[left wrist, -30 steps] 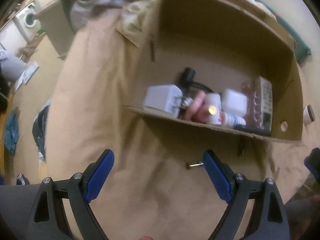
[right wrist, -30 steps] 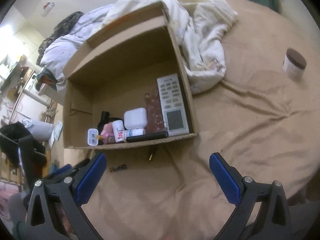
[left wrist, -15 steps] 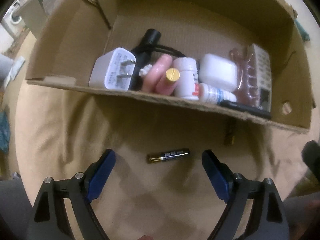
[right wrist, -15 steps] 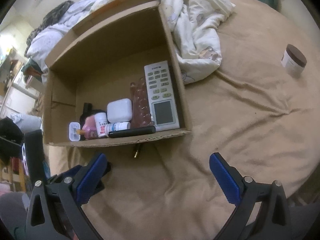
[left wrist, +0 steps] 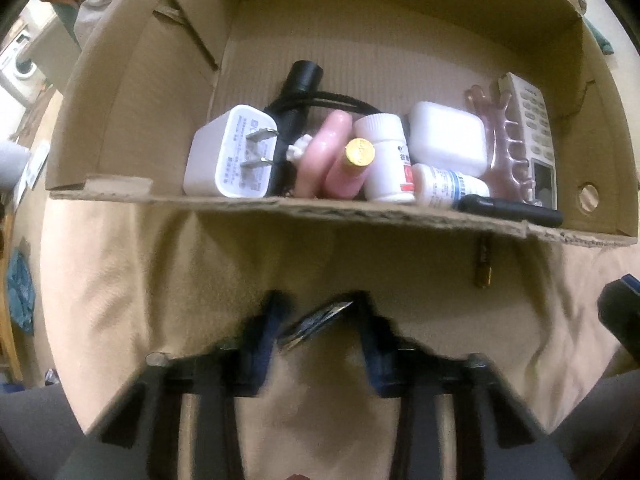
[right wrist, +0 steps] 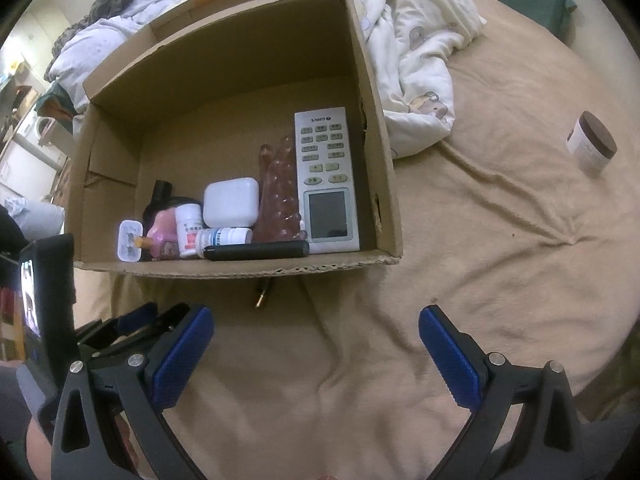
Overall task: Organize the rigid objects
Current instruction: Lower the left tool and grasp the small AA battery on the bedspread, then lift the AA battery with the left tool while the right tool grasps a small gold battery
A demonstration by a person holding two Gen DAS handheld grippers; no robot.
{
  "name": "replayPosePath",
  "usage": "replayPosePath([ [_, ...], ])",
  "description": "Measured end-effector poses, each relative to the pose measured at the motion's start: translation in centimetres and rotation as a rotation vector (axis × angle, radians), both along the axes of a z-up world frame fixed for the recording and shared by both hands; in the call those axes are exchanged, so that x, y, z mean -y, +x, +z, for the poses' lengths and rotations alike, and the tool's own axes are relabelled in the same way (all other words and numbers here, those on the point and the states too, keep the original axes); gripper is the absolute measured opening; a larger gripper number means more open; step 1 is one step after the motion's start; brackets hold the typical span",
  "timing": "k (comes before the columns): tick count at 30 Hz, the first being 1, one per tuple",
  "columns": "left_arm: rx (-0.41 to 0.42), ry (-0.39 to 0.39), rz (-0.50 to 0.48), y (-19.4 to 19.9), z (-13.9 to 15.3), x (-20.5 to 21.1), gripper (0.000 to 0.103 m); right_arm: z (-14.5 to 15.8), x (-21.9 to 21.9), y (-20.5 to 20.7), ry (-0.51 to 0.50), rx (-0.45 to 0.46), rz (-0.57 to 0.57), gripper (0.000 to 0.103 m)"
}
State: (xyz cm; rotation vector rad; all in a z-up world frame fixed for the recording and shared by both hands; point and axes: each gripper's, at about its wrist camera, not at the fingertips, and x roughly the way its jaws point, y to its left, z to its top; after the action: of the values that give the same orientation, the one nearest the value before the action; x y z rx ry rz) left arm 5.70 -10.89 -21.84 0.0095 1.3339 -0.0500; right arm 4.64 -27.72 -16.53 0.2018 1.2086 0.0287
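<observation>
a: state of left gripper [left wrist: 318,326]?
b: its blurred jaws have just been closing and are clenched on a slim cylindrical battery [left wrist: 316,323], lying on the tan fleece blanket [left wrist: 160,280] at 6 o'clock of the corrugated cardboard box [left wrist: 280,204]

a: right gripper [right wrist: 316,354]?
b: released; ribbed blue pads [right wrist: 182,358] spread wide, nothing between them

a: other items?
b: second battery [right wrist: 262,294] lies just outside the box's front wall. inside: flat white remote [right wrist: 326,180] at 3 o'clock, smooth rounded white case [right wrist: 231,202], glossy plug adapter [left wrist: 230,158] at 9 o'clock. brown-lidded jar [right wrist: 592,148] stands well apart
</observation>
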Motion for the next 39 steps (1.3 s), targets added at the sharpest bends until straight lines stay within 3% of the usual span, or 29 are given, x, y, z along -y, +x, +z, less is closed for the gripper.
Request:
replayPosePath([
  [4,0.004,-0.002,-0.005,-0.3,0.6,0.0,0.012,0.0,-0.1,-0.1,-0.005,0.003,0.005,0.103],
  [11,0.001,-0.051,0.001,-0.1,2.8,-3.7,0.009,0.2,0.2,0.0,0.006,0.005,-0.003,0.103],
  [17,0.000,-0.170,-0.005,-1.2,7.1,-5.4,0.009,0.6,1.0,0.0,0.048,0.016,-0.025,0.103],
  [21,0.027,-0.209,-0.035,-2.0,10.6,-6.5,0.009,0.7,1.3,0.2,0.097,0.010,-0.034,0.103],
  [26,0.125,-0.169,-0.081,-2.2,15.6,-8.2,0.009,-0.1,1.1,0.4,0.186,-0.021,-0.020,0.103],
  [29,0.178,-0.140,-0.088,-1.2,17.0,-9.3,0.009,-0.9,0.4,0.8,0.234,-0.054,0.011,0.103],
  [32,0.218,-0.104,-0.080,-0.6,17.4,-10.3,0.009,-1.5,-1.3,1.3,0.184,-0.060,0.068,0.085],
  [36,0.213,-0.145,-0.018,0.3,16.0,-11.4,0.009,-2.6,-3.7,1.8,0.133,-0.083,0.131,0.063],
  [39,0.232,-0.131,0.000,0.2,15.4,-10.9,0.009,-3.8,-5.3,2.3,0.073,-0.093,0.134,0.059],
])
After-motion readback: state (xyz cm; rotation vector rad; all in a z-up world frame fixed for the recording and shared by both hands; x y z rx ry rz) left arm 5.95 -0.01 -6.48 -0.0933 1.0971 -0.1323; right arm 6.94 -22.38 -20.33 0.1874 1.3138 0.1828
